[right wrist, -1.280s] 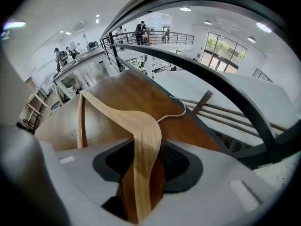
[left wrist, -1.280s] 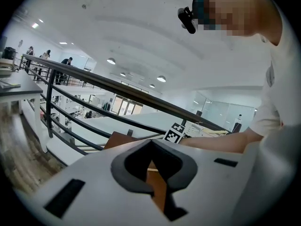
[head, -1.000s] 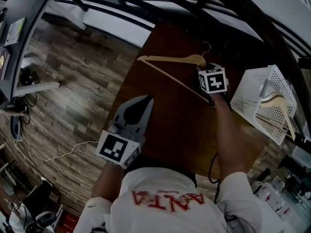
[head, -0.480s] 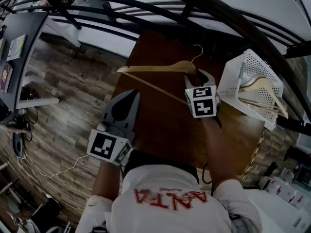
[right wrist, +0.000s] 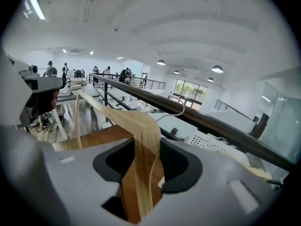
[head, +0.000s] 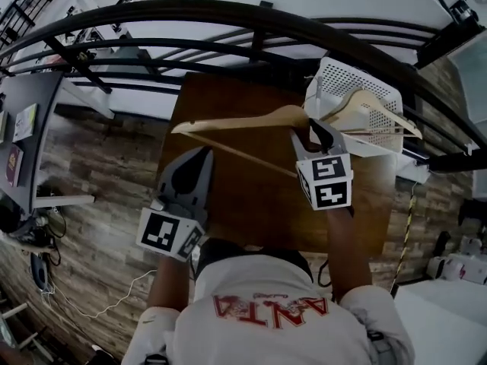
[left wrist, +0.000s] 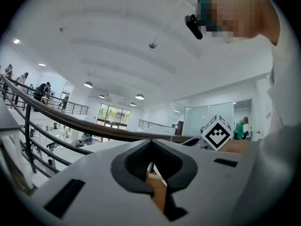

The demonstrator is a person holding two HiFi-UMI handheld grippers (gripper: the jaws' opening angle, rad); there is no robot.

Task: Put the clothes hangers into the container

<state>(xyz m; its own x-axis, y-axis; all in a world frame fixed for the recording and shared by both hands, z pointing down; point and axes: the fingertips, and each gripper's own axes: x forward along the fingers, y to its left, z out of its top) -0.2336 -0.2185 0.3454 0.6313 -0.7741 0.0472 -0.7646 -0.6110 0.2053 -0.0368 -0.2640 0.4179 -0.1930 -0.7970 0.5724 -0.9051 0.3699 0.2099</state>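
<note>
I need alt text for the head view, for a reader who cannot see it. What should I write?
Seen from above, the right gripper grips a wooden clothes hanger over a brown table, beside a white perforated basket that already holds a second wooden hanger. The left gripper is shut and empty.

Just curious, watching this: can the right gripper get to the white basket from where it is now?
Probably yes. The right gripper, shut on a wooden hanger, hangs close beside the white container with nothing between them; the hanger already inside may crowd the opening.
</note>
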